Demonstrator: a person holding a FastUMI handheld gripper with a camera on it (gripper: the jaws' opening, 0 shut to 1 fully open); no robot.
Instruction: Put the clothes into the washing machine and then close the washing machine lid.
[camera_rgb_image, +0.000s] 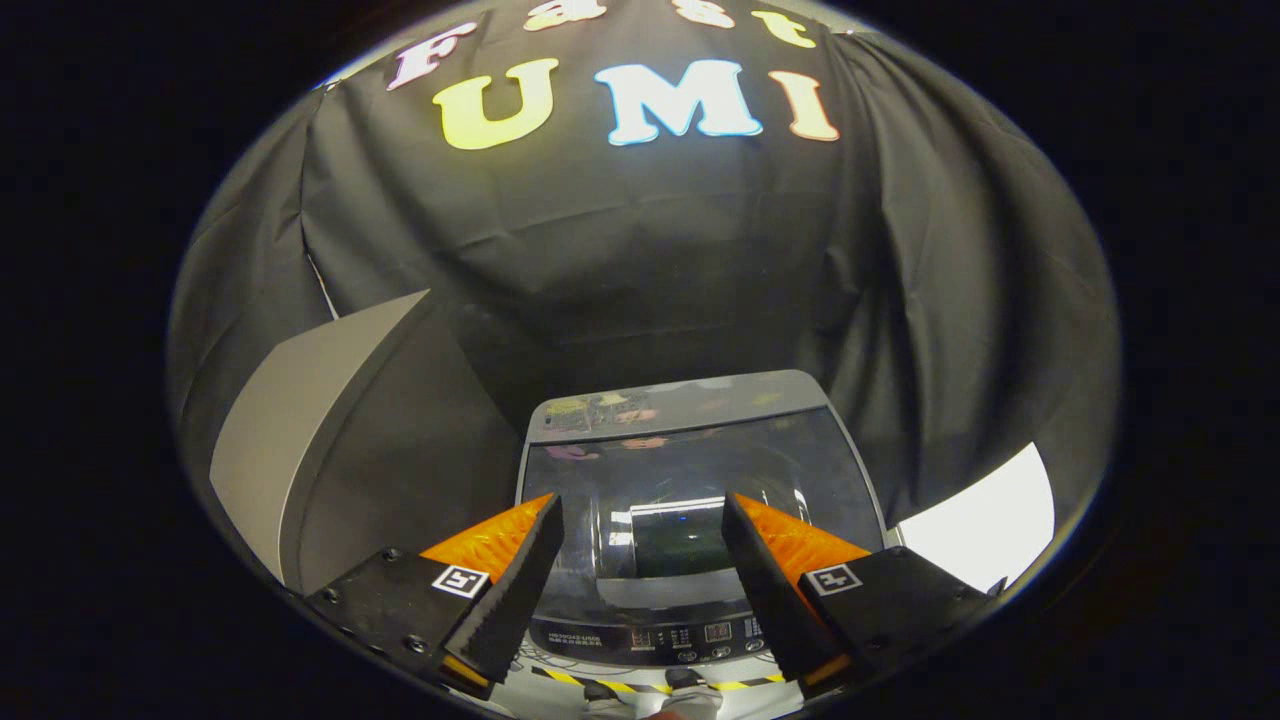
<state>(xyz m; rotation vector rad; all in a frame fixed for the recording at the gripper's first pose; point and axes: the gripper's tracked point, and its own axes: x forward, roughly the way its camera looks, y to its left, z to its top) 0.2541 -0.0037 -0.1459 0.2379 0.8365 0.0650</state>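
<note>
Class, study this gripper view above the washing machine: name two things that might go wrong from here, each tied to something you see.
1. The washing machine lid lies flat and shut, and the gripper hangs open above it holding nothing. If no clothes went in first, the task fails.
2. The lid's glass is smooth and reflective, so fingers trying to lift it may slip.
3. The control panel sits just beneath the fingers; a careless descent might press a button.

Washing machine (690, 500): glossy closed lid (700, 470) reflects the booth, so drum contents cannot be told. Control panel (680, 635) at 6 o'clock of the lid: markings too small to tell. Gripper (640, 530) fingers spread apart, covering the machine's front corners at 7 and 5 o'clock. Grey board (300, 440) at 9 o'clock, lower end cut off.
</note>
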